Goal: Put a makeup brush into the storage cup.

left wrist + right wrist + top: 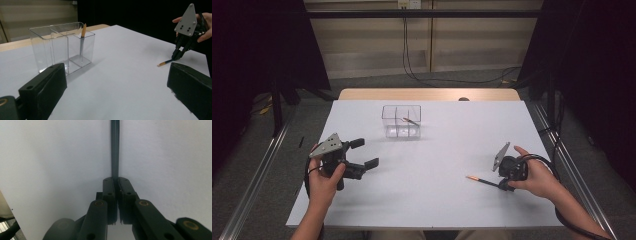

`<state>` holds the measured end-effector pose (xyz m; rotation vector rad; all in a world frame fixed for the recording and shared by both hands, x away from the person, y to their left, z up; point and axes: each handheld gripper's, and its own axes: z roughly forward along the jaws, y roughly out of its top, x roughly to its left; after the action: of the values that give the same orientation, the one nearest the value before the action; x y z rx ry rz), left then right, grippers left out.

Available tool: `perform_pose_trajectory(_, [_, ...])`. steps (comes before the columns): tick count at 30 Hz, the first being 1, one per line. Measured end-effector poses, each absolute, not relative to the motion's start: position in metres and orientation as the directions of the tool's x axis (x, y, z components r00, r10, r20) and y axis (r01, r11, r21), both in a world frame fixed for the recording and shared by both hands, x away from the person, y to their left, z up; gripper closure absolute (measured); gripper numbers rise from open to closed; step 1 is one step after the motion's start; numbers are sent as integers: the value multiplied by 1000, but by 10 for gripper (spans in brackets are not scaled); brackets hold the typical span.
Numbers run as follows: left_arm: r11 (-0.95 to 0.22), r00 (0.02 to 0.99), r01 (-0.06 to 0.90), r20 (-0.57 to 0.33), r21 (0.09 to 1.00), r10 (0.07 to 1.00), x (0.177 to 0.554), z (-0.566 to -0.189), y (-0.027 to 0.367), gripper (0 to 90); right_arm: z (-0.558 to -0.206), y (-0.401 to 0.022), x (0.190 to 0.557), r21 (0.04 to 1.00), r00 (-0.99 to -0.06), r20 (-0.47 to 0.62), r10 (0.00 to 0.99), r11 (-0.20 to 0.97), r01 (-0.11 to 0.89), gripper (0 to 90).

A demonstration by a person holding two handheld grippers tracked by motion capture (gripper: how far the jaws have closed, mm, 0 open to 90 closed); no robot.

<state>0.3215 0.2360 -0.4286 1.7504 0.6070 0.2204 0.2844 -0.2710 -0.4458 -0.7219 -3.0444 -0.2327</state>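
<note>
Black and slim, the pencil [482, 180] lies on the white tabletop [437, 200] at the near right, its tan end pointing left. The right hand-held gripper [506, 186] has its jaws clamped on the dark end. It looks light and stiff, probably smooth enough to swivel in an end grip; nearer its middle would steady it. The left hand-held gripper [363, 152] hangs wide, holding nothing. 1 similar pencil [82, 37] stands in the clear organizer [47, 47] at the far centre.
</note>
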Motion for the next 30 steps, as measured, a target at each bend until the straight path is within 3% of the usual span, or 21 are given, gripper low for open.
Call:
perform_pose_trajectory(24, [-147, 844, 279, -169, 949, 508, 321, -428, 237, 23, -439, -283, 279, 268, -861, 88, 500, 821, 504, 854])
perform_pose_trajectory(30, [-146, 845, 278, -170, 949, 506, 321, -427, 237, 23, -443, -282, 278, 258, -860, 101, 500, 822, 508, 854])
